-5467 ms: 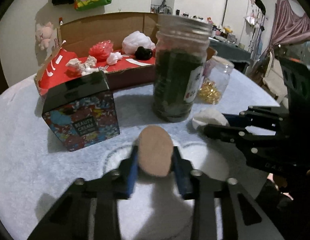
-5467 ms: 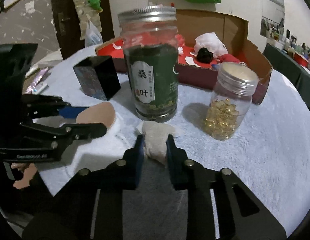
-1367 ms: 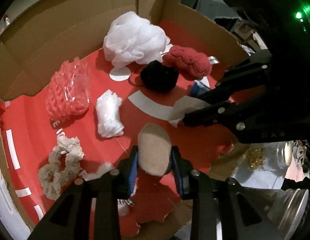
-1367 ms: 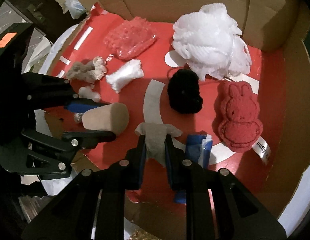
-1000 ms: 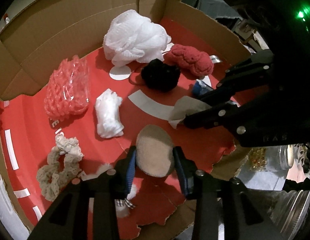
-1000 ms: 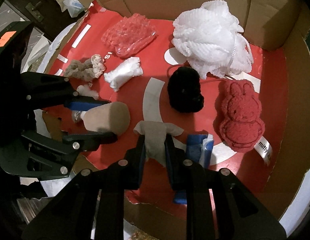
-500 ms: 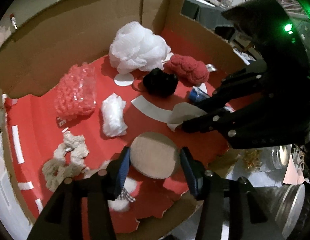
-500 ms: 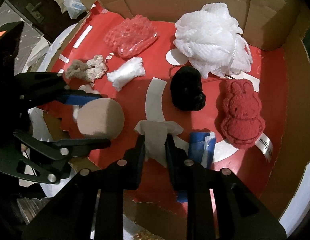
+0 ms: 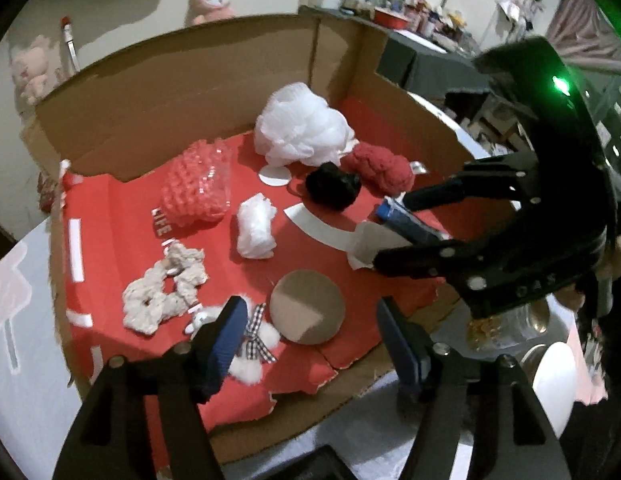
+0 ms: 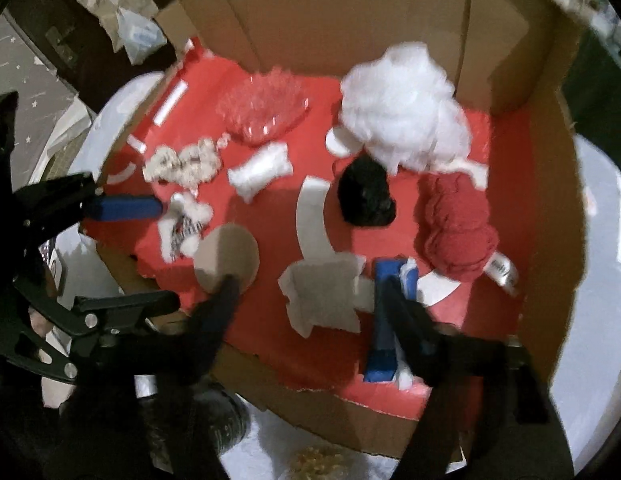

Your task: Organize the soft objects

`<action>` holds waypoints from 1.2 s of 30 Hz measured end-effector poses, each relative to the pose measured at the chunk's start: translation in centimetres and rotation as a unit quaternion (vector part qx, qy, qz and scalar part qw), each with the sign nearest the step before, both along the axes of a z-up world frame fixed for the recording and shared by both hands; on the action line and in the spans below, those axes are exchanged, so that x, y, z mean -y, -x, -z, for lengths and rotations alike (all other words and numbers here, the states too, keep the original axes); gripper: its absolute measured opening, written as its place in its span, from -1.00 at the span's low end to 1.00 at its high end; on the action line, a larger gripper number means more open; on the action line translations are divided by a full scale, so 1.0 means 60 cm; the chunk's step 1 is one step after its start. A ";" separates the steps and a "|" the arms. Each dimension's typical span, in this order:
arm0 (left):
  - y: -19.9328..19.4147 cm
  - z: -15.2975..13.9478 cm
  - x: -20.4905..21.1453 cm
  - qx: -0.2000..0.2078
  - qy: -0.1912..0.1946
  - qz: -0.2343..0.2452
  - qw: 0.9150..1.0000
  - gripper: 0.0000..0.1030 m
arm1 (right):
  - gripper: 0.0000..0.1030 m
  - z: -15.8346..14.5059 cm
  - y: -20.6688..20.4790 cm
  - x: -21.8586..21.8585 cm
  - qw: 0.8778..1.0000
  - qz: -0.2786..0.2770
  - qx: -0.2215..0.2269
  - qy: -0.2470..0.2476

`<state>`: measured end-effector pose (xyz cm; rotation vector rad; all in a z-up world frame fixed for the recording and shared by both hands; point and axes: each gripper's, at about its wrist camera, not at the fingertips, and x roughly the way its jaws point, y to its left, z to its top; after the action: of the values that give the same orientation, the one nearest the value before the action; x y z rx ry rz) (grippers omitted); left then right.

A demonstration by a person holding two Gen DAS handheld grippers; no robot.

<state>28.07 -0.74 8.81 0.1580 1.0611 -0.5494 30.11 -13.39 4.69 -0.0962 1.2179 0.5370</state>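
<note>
A red-lined cardboard box (image 9: 162,92) (image 10: 350,12) holds the soft things. My left gripper (image 9: 310,324) is open; the round tan sponge (image 9: 307,306) (image 10: 226,260) lies free on the red floor between its fingers. My right gripper (image 10: 306,292) (image 9: 390,216) is open; the pale grey pad (image 10: 322,296) (image 9: 370,244) lies on the floor between its fingers. A white mesh puff (image 9: 302,128) (image 10: 402,108), a black pom (image 9: 332,190), a red plush rabbit (image 10: 458,224) and a white wad (image 9: 256,232) lie further in.
A pink net bag (image 9: 198,188), a cream scrunchie (image 9: 162,288), a white fluffy bow (image 9: 252,344) and a blue packet (image 10: 386,320) also lie in the box. A jar of yellow capsules (image 9: 502,328) stands outside the torn front edge, on the white cloth.
Both grippers have opened. The tan sponge and the grey pad have dropped onto the box floor. Both grippers have pulled back and up a little.
</note>
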 end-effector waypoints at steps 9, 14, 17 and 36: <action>0.031 -0.022 -0.027 0.027 0.019 -0.083 0.996 0.70 | 0.46 -0.060 0.043 0.027 0.997 0.056 0.052 0.017; 0.044 -0.022 -0.036 0.046 0.010 -0.136 0.990 0.87 | 0.47 -0.065 0.073 0.046 0.989 0.123 0.075 0.046; 0.044 -0.013 -0.045 0.041 0.008 -0.163 0.986 0.93 | 0.47 -0.053 0.078 0.058 0.985 0.148 0.071 0.048; 0.032 0.044 -0.047 0.016 -0.020 -0.205 0.978 0.94 | 0.47 0.003 0.082 0.059 0.981 0.171 0.069 0.058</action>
<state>26.12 2.06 6.17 -0.0201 1.0385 -0.1520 25.19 -16.95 4.53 -0.0212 1.0994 0.1567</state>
